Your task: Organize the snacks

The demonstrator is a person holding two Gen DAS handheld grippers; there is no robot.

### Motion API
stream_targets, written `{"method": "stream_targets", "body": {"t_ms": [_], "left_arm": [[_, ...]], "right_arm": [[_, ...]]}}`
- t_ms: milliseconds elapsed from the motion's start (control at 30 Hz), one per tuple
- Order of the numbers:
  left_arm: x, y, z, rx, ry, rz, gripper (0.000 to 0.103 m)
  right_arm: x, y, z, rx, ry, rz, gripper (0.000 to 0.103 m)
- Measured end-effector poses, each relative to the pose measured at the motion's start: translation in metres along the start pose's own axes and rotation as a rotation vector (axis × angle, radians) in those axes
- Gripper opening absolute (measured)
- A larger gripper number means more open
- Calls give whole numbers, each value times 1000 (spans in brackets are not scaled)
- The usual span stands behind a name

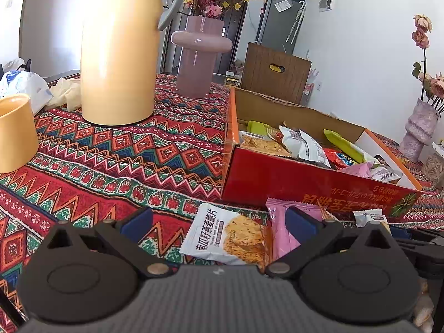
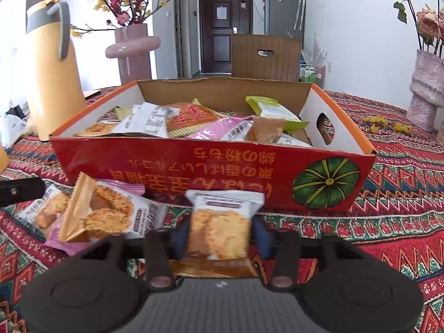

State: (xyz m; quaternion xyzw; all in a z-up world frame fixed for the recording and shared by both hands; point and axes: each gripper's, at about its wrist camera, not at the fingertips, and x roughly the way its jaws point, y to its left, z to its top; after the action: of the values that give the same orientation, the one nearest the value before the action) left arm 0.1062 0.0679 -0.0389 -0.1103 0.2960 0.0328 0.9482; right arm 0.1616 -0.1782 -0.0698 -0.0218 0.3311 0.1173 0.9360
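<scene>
Right claw [image 2: 220,236] clamps a light, crinkly, crushable snack packet [image 2: 222,222] across its middle; left claw [image 1: 219,222] gapes empty.

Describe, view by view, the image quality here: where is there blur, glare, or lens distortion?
Left wrist view: sharp; a bright highlight runs down the yellow flask; fisheye bends the red box and darkens the frame's corners. Right wrist view: the snack packet between the right gripper pads looks soft and blurred, while the box lettering behind stays crisp; the white wall is washed out.
</scene>
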Motion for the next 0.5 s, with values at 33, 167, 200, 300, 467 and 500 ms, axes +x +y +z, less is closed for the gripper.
{"method": "stream_targets", "body": {"t_ms": [33, 167, 200, 300, 467, 500], "left_arm": [[0, 0, 0, -2, 1, 0, 103], [1, 0, 0, -2, 6, 2, 103], [1, 0, 0, -1, 7, 2, 103], [2, 0, 0, -1, 8, 2, 103], [2, 0, 0, 1, 10, 4, 103], [3, -1, 0, 2, 11, 5, 103]], "right_arm": [[-2, 0, 0, 0, -3, 5, 39], [-17, -1, -2, -2, -66, -3, 39], [-22, -3, -3, 0, -83, -5, 39], [-34, -7, -6, 4, -120, -20, 39], [-45, -24, -11, 37, -160, -57, 39], [-46, -29, -11, 58, -164, -60, 39]]}}
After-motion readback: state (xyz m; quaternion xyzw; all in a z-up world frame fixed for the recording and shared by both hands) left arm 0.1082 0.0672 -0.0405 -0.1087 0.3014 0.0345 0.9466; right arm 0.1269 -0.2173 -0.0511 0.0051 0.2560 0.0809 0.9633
